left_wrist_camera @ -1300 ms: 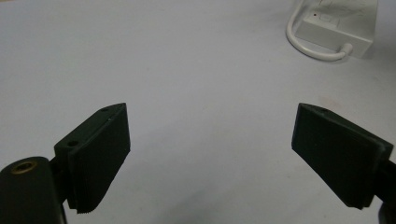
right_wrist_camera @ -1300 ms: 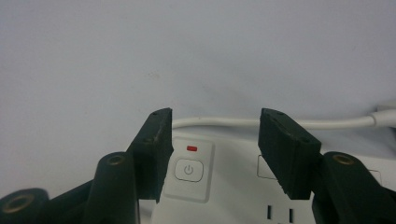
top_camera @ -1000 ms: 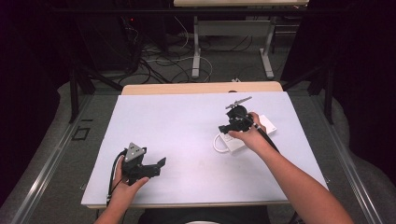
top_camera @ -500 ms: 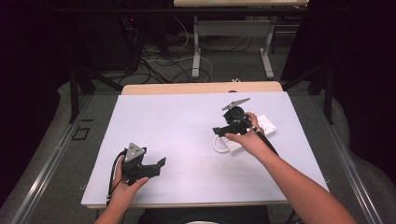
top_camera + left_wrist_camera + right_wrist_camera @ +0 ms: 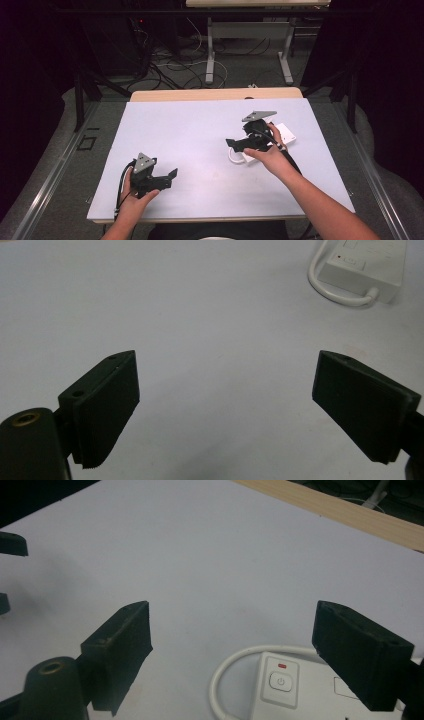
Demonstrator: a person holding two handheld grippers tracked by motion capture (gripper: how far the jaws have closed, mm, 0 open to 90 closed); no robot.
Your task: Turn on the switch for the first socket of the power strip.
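Observation:
A white power strip (image 5: 284, 134) lies at the table's right, its white cord (image 5: 233, 157) looping off its left end. In the right gripper view the strip (image 5: 295, 692) shows a power button with a small red light, and the cord (image 5: 220, 675) curves beside it. My right gripper (image 5: 234, 145) hovers over the strip's left end and points left. Its jaws have just been opening and stand open (image 5: 232, 645), clear of the strip with nothing between them. My left gripper (image 5: 169, 179) rests near the front left, open (image 5: 225, 410) and empty, facing the strip (image 5: 367, 265).
The white table top (image 5: 190, 135) has a wooden strip (image 5: 215, 94) along its far edge. Beyond it, cables and desk legs stand on the dark floor. My left gripper's jaw tips (image 5: 11, 544) show at the left edge of the right gripper view.
My right gripper has drawn back a little toward the near side and lifted, its jaws spreading wider. The left gripper has stayed put.

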